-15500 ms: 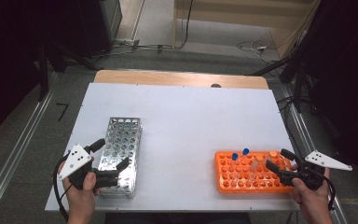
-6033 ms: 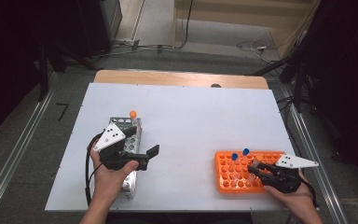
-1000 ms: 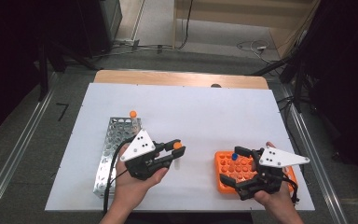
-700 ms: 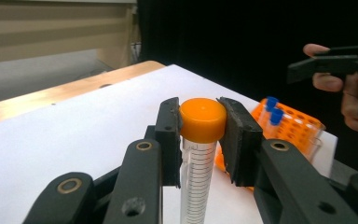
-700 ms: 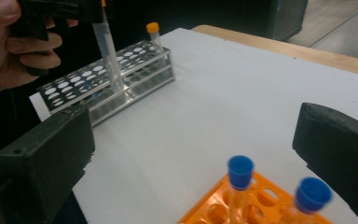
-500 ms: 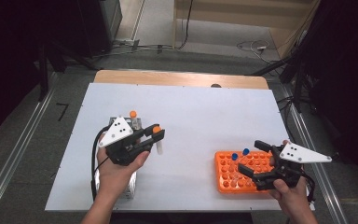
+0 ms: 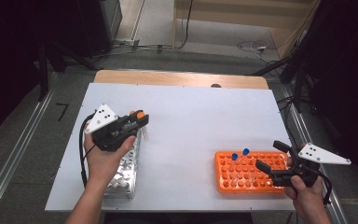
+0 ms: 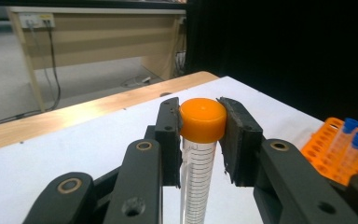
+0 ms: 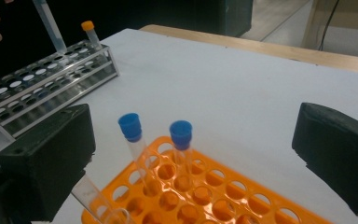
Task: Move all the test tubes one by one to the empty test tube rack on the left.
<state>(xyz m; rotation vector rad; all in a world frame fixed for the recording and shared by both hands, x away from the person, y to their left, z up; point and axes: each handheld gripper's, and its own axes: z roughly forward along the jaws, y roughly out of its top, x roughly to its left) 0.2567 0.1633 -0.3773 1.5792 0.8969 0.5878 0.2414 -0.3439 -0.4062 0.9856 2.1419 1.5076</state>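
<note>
Tongs in the person's left hand (image 7: 139, 122) are clamped on the orange cap of a clear graduated tube (image 8: 200, 140); in the left gripper view the two black pads press the cap from either side and the tube hangs straight down between the jaws, its lower end out of the picture. Seen from the high view, this tube is held over the far end of the metal rack (image 7: 126, 163), which lies on the left part of the white table (image 7: 191, 121), and a second orange-capped tube (image 9: 91, 33) stands in a hole at that far end. The right gripper view shows the metal rack's rows of round holes, most of them bare. The right tongs (image 7: 271, 157) stand wide apart with nothing between the pads, hovering at the near right edge of the orange rack (image 7: 242, 173) on the right side of the table. Two blue-capped tubes (image 9: 156, 140) stand side by side in holes at the far left of that orange rack, each leaning a little, and the rim of another clear tube shows at the bottom edge of the right gripper view. The two racks are well apart.
</note>
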